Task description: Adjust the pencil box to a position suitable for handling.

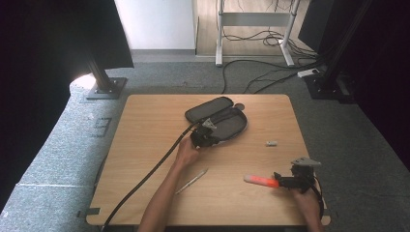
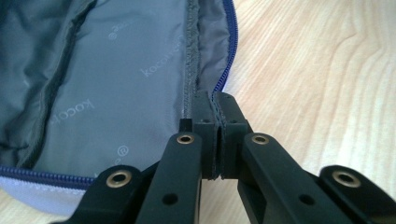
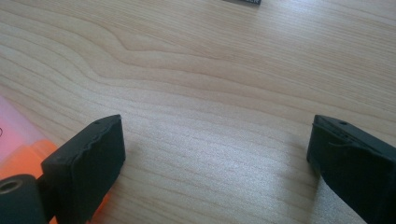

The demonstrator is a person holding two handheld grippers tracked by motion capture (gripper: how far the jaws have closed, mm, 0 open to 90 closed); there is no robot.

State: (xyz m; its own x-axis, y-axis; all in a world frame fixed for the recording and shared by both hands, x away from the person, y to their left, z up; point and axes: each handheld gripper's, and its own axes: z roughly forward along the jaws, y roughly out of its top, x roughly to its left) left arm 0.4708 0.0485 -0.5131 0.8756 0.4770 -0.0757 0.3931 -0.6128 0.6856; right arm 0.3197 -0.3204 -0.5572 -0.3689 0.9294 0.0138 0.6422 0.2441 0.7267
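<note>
On the wooden table (image 1: 145, 140), toward the far middle, the open pencil case (image 1: 220, 118) is lying flat. The left gripper (image 2: 215, 140) is pinching its near rim, jaws clamped on the fabric edge by the blue zip. The right gripper (image 3: 215, 154) is resting w/ jaws wide, nothing between them, the orange marker (image 1: 261, 181) just beside, prob. touching one jaw. Risk: thin fabric slipping out if pulled, or the marker getting nudged away.

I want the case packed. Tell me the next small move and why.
Probably bring the right hand-held gripper over the orange marker and close on it. Its jaws stand open with the marker beside one jaw, not between them, while the left hand-held gripper already pinches the open pencil case's edge.
</note>
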